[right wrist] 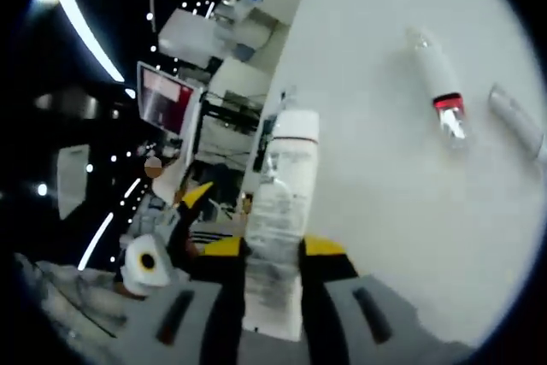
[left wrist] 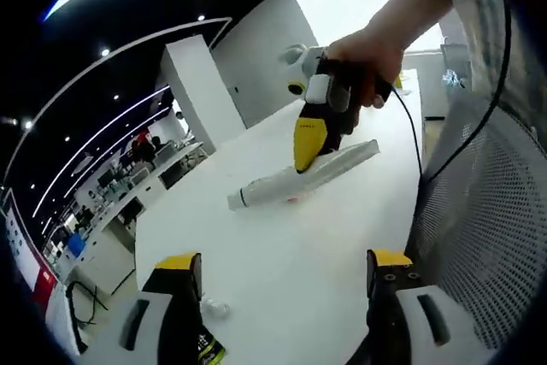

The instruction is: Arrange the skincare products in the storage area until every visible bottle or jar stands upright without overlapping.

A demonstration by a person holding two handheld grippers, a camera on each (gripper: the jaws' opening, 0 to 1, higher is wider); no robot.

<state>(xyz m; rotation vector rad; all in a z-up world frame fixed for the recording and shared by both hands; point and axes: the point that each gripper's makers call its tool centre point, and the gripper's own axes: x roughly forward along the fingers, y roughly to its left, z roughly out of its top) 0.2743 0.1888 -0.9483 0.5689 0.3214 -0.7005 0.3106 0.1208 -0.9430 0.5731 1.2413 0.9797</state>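
White bottle (right wrist: 278,211) | we clench it in right gripper (right wrist: 273,250) | left gripper (left wrist: 282,267) released | red-banded tube (right wrist: 440,96) lying far on table (right wrist: 367,211)

A: Any print I can log?

B: I see grey print lines on the white bottle (right wrist: 278,211) between my right gripper (right wrist: 273,250) tips; too blurred to read.

A: The red wall screen (right wrist: 162,96)?

B: Nothing legible there.

Smooth white plastic bottle (right wrist: 278,220), matt tabletop (left wrist: 299,254)
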